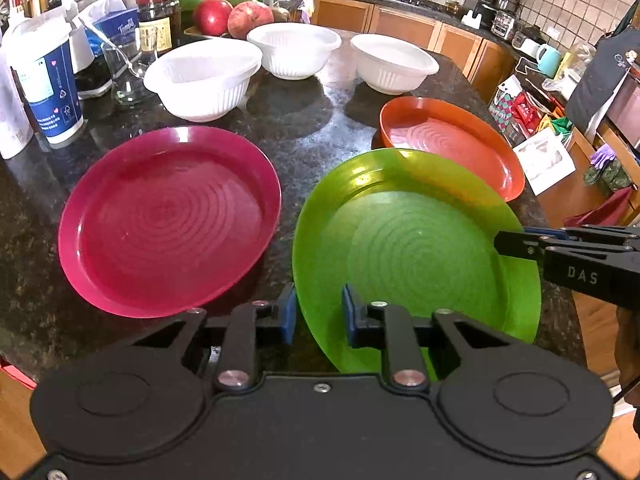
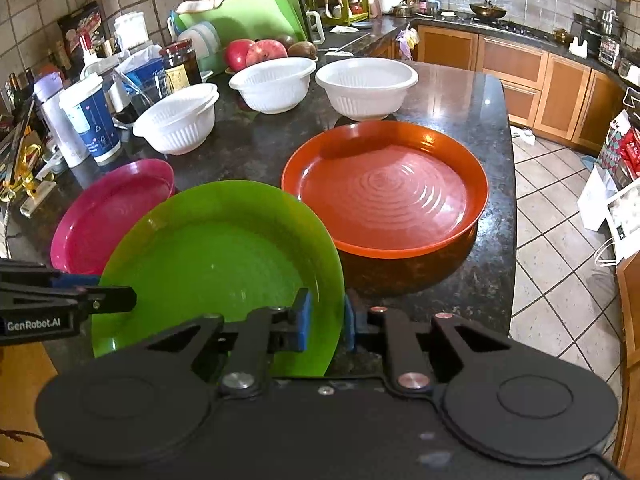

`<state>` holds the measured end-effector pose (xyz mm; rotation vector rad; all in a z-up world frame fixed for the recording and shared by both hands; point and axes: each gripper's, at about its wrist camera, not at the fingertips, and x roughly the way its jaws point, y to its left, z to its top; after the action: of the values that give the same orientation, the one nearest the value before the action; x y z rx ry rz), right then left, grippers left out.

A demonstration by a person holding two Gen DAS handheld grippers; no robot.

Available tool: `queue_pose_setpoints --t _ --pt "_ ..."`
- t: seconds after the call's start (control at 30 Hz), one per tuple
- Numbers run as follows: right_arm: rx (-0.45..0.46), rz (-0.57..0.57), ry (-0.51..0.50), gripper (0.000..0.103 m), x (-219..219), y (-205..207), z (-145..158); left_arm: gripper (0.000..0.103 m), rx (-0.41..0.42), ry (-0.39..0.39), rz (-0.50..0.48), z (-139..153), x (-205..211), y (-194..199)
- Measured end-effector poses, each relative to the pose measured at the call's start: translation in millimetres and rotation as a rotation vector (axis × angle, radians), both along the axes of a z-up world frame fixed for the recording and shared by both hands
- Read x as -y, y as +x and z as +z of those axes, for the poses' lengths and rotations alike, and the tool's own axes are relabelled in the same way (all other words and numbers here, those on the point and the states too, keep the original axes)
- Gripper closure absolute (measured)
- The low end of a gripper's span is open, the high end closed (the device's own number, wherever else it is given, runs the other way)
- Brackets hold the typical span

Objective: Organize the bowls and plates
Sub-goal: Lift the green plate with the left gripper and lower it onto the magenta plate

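A green plate (image 1: 416,248) (image 2: 216,256) sits tilted at the near edge of the dark stone counter (image 1: 304,128). Its far rim overlaps the orange plate (image 1: 452,144) (image 2: 384,188), and in the right wrist view it also overlaps the pink plate (image 2: 112,208) (image 1: 168,220). My left gripper (image 1: 319,314) is shut on the plate's left rim, one blue pad on either side. My right gripper (image 2: 325,322) is shut on its right rim. Each gripper also shows in the other's view, at the plate's edge. Three white bowls (image 1: 204,76) (image 1: 294,50) (image 1: 394,62) stand in a row behind the plates.
At the back left are a blue paper cup (image 1: 52,80), a glass (image 1: 128,68), a dark jar (image 1: 158,20) and pomegranates (image 1: 230,16). The counter ends at the right (image 2: 508,200), with a tiled floor (image 2: 560,220) and bags beyond.
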<state>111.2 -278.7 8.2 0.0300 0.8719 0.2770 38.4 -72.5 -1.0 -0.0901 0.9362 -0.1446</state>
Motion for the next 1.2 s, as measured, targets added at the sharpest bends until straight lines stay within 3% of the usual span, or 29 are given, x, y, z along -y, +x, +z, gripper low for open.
queue_pose_setpoints --t 0.27,0.53,0.93,1.2 --pt "0.023 -0.009 0.025 0.084 -21.3 -0.7 19.5 0.072 0.037 0.003 0.016 13.0 -19.0 -4.2" --pt "0.052 -0.027 0.039 0.083 -73.0 8.1 39.0 0.072 0.067 0.031 0.021 24.0 -63.6 4.5" --pt "-0.001 -0.090 0.087 0.082 -154.0 38.7 36.0 0.072 0.063 0.057 0.001 21.3 -131.7 27.8" --pt "-0.046 -0.172 0.097 0.080 -174.3 52.4 22.9 0.072 0.023 0.041 -0.063 7.4 -156.4 51.8"
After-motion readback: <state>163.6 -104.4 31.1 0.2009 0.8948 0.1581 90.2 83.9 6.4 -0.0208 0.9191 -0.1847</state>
